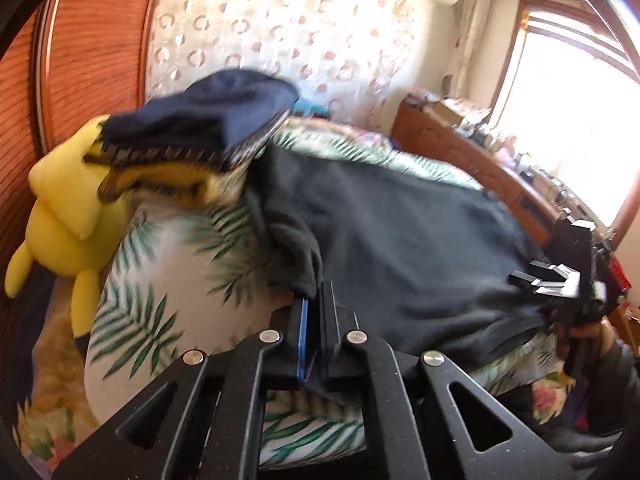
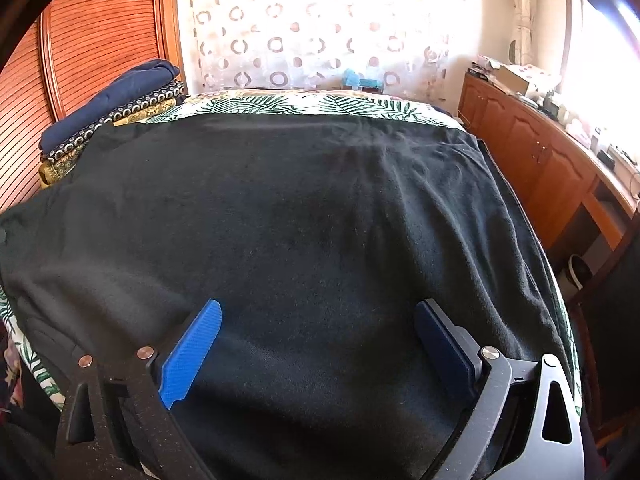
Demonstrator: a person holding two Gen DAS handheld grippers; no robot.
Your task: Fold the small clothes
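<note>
black garment, palm-leaf bedspread

Leaf-print bed: black garment spread; folded stack at corner.

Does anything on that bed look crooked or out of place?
Mostly tidy. The black garment lies flat except its left edge, bunched where the left hand-held gripper pinches it. The folded pile sits slightly fanned.

Yellow plush toy beside palm-print bedspread; wooden cabinet right; patterned curtain behind.
</note>
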